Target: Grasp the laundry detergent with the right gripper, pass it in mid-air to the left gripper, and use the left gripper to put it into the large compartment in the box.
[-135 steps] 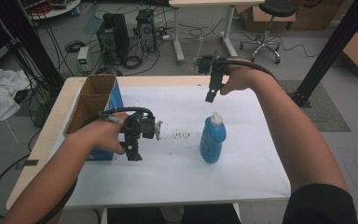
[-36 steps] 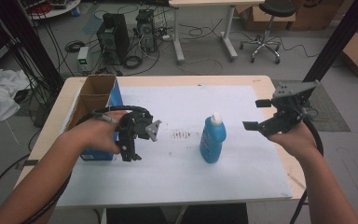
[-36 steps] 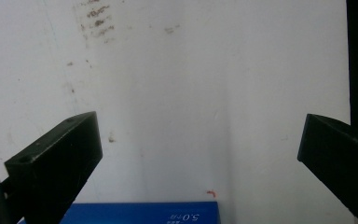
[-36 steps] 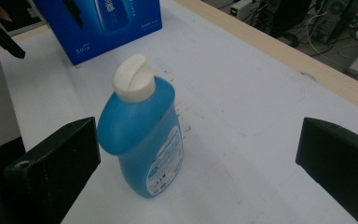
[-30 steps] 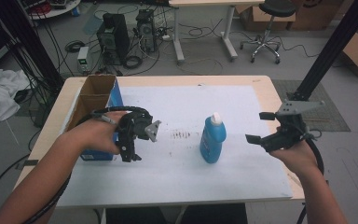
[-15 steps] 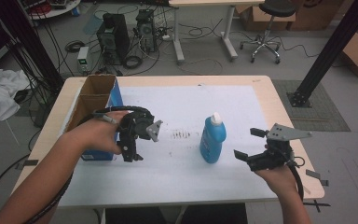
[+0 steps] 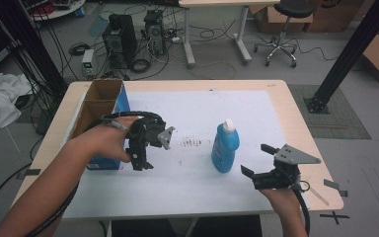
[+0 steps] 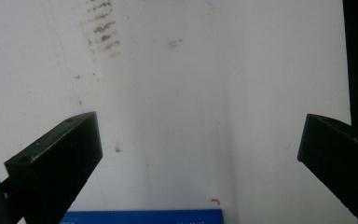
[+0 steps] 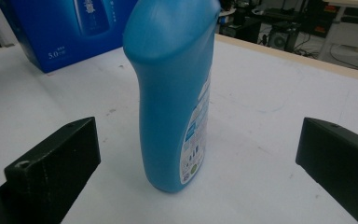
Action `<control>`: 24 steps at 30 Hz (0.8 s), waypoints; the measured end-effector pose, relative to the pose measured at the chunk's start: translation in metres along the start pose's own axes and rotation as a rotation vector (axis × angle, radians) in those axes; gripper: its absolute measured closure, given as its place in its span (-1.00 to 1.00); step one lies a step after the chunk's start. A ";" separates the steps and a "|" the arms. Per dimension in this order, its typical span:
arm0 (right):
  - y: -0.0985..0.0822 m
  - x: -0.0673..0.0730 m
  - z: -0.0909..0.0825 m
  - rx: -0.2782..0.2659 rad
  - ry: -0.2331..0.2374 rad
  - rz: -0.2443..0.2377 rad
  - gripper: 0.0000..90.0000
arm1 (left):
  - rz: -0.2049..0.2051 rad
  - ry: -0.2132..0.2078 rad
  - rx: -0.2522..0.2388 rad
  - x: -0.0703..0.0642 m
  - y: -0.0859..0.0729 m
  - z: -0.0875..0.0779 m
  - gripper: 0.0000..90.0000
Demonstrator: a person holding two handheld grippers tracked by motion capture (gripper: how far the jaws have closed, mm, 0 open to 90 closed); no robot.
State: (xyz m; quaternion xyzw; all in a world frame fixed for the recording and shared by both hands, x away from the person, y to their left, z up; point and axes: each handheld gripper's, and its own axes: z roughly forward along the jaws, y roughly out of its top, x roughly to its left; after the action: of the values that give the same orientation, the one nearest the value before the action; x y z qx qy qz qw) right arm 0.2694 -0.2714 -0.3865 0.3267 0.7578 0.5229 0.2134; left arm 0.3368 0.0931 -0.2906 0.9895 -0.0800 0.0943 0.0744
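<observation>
Blue plastic bottle w/ white cap point(image 7: 225, 149) stands upright mid-table on white sheet. Right gripper point(image 7: 259, 160) just beside it, jaws wide open, bottle between them but untouched. Left gripper point(image 7: 141, 162) w/ jaws open, next to blue cardboard box point(image 7: 100, 105).

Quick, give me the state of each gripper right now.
Left gripper: open, holding nothing, jaws pointed down at the white table cover.
Right gripper: open, holding nothing, jaws spread wide facing the upright blue bottle, not touching it.
</observation>
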 end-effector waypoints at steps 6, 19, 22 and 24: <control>-0.011 0.010 0.018 0.019 -0.002 -0.002 -1.00 | 0.000 0.001 0.001 0.000 0.001 -0.002 -1.00; -0.014 0.025 0.043 -0.006 -0.094 0.010 -1.00 | -0.007 0.005 0.015 -0.002 -0.003 -0.006 -1.00; -0.014 0.028 0.049 -0.008 -0.106 0.018 -1.00 | -0.010 0.006 0.013 -0.003 -0.004 -0.007 -1.00; -0.014 0.030 0.053 -0.018 -0.111 0.026 -1.00 | -0.009 0.007 0.016 -0.003 -0.004 -0.007 -1.00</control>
State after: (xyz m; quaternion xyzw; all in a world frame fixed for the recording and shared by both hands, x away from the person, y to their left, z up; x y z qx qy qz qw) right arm 0.2795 -0.2183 -0.4182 0.3632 0.7358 0.5136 0.2510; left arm 0.3330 0.0991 -0.2852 0.9901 -0.0744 0.0982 0.0673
